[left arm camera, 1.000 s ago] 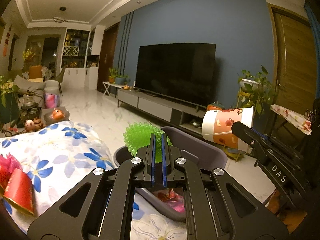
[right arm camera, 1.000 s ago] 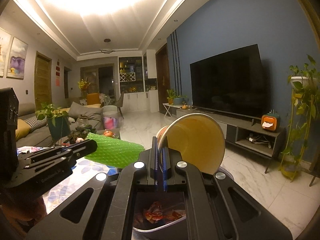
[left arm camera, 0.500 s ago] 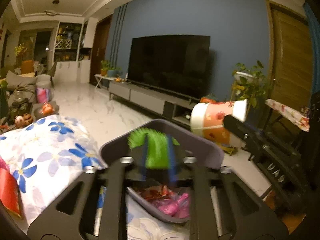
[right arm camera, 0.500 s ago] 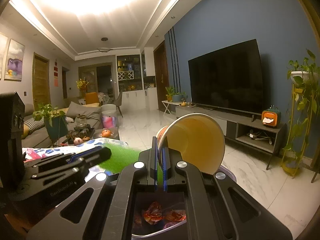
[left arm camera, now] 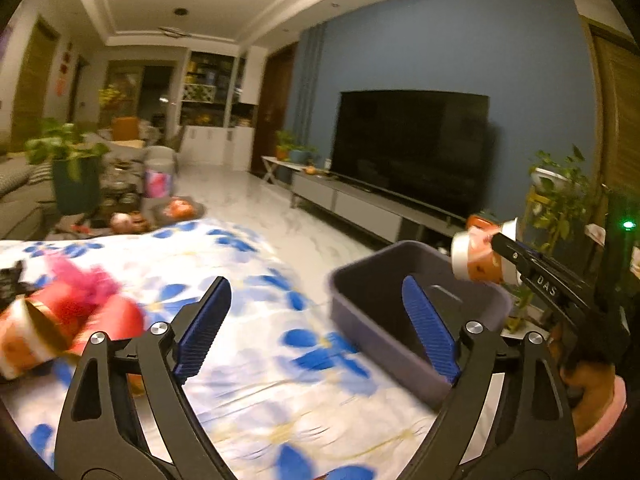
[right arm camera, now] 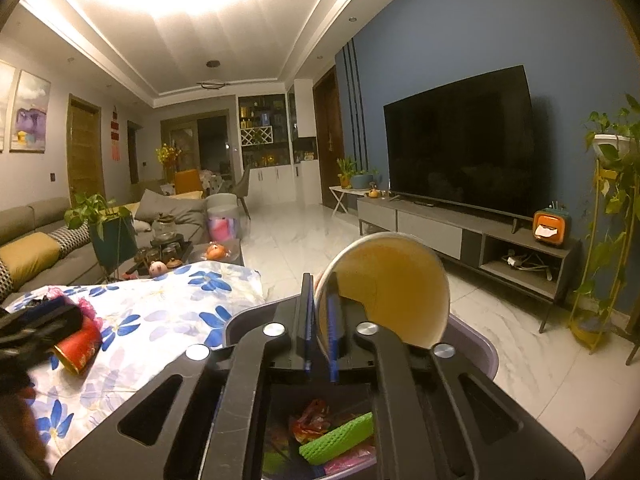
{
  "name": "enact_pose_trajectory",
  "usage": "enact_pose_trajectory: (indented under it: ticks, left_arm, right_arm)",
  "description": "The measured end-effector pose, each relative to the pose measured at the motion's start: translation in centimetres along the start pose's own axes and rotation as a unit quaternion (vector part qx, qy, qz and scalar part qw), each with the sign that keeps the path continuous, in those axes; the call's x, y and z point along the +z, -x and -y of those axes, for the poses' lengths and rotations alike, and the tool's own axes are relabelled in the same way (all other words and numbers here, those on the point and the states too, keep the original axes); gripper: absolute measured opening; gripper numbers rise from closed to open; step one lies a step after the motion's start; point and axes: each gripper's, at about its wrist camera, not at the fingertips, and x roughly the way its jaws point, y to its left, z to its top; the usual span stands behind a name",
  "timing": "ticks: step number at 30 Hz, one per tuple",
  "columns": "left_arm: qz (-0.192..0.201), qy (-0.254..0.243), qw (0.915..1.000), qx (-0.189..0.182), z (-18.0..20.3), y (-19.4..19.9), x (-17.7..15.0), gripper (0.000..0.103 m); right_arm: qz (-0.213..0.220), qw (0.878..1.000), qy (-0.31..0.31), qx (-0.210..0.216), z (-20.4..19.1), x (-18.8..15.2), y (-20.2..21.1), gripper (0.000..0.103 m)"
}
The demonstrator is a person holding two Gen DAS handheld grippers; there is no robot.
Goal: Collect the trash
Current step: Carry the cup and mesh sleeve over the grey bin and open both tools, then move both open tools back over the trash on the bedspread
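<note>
Left black two-finger claw (left arm camera: pixel 316 328) spread wide with nothing between its blue ribbed pads (left arm camera: pixel 202 330); right black claw (right arm camera: pixel 320 334) level, clamped on the rim of a paper cup (right arm camera: pixel 386 288).

The left tongs (left arm camera: pixel 316 320) look like matt black plastic with ribbed blue pads (left arm camera: pixel 430 332) and shiny metal screws. Beneath them a soft floral cloth (left arm camera: pixel 248 264) covers the counter. Right of them sits a matt grey plastic bin (left arm camera: pixel 376 320). The right tongs (right arm camera: pixel 320 336) pinch a paper cup (right arm camera: pixel 384 284), smooth inside; below them lies a bumpy green sheet (right arm camera: pixel 336 438).
</note>
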Motion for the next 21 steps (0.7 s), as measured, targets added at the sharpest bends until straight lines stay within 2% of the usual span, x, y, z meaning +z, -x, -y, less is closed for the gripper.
enact_pose_trajectory:
  ticks: [2, 9, 11, 14, 21]
  left_arm:
    - [0.005, 0.009, 0.9997, 0.02, -1.4, 1.5, -0.1, 0.088]
    - [0.014, 0.027, 0.9955, 0.089, -6.0, 5.7, -0.7, 0.09]
    - [0.018, 0.034, 0.9934, 0.108, -7.3, 6.8, -0.8, 0.09]
    - [0.023, 0.052, 0.9891, 0.136, -9.4, 8.3, -1.1, 0.09]
    - [0.016, 0.07, 0.9778, 0.197, -12.5, 10.8, -2.6, 0.09]
  right_arm:
    - [0.0, 1.0, -0.003, -0.002, 0.0, -0.1, -0.3, 0.036]
    - [0.022, 0.999, -0.015, -0.019, 0.2, 0.3, 0.8, 0.064]
    - [0.031, 0.999, -0.02, -0.022, 0.1, 0.3, 1.6, 0.075]
    - [0.036, 0.999, -0.028, -0.02, -0.2, 0.2, 2.6, 0.084]
    - [0.032, 0.999, -0.004, 0.022, -4.4, -0.7, 4.0, 0.086]
